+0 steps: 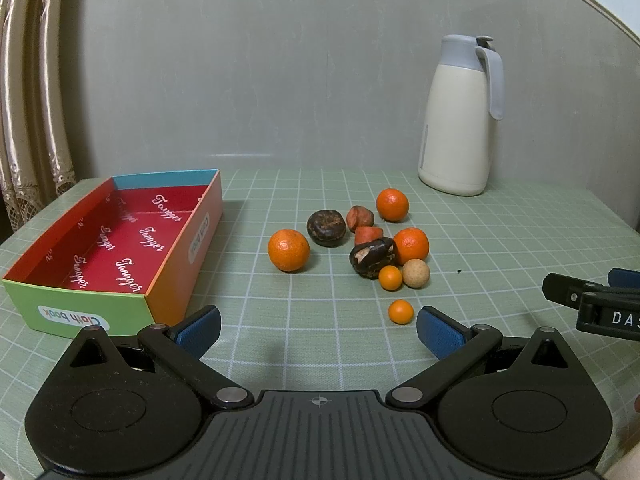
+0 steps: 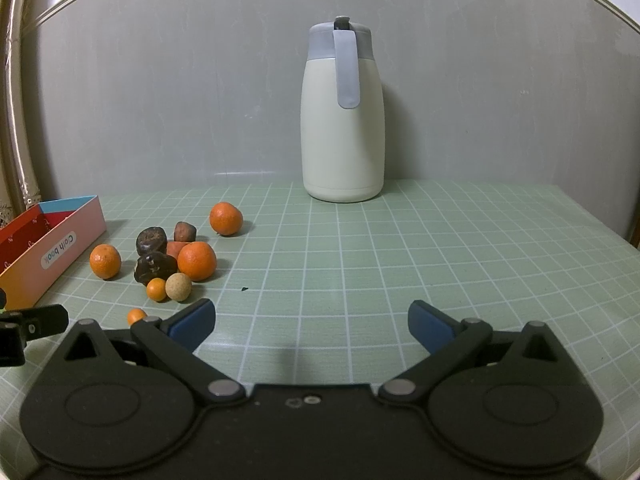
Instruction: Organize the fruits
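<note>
Several fruits lie in a loose heap on the green grid mat: a tangerine (image 1: 288,250) nearest the box, a dark round fruit (image 1: 326,227), a cracked dark fruit (image 1: 372,258), two more tangerines (image 1: 392,204) (image 1: 411,245), a beige ball-like fruit (image 1: 415,273) and two small orange fruits (image 1: 390,277) (image 1: 400,311). A colourful open box (image 1: 120,240) with a red printed inside stands empty at the left. My left gripper (image 1: 318,332) is open, just short of the heap. My right gripper (image 2: 312,326) is open over bare mat, with the heap (image 2: 160,264) to its left.
A cream jug with a grey lid and handle (image 1: 456,120) (image 2: 342,120) stands at the back against the grey wall. A curtain (image 1: 28,100) hangs at the far left. The mat's right half (image 2: 440,248) is bare. The right gripper's finger (image 1: 584,296) pokes in at the left wrist view's right edge.
</note>
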`<state>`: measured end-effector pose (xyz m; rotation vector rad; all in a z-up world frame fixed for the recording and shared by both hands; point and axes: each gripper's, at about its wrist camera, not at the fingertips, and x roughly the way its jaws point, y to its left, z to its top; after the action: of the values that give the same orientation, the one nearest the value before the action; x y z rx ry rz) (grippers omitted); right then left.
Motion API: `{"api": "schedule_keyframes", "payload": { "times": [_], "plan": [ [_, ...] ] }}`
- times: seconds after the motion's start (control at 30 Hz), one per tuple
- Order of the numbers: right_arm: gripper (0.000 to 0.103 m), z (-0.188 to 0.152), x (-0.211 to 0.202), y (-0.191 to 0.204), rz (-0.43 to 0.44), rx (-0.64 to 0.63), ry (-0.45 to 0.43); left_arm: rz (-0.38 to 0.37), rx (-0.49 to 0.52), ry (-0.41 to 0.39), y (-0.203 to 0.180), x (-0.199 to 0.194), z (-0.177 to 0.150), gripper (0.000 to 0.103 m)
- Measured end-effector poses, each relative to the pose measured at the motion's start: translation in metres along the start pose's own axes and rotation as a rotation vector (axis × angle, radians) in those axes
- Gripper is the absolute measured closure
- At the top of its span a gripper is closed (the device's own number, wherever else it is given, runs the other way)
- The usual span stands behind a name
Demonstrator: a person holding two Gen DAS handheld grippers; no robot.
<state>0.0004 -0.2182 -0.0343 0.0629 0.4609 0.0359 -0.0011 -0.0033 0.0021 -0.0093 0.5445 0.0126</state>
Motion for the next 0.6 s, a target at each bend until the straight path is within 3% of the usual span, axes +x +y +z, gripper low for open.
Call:
{"api": "schedule_keyframes", "payload": {
  "times": [0.6],
  "plan": [
    [0.000, 0.0002, 0.0005, -0.0001, 0.001, 0.005, 0.003, 0.000, 0.001, -0.002, 0.0004, -0.0004, 0.0001, 0.000]
  ]
}}
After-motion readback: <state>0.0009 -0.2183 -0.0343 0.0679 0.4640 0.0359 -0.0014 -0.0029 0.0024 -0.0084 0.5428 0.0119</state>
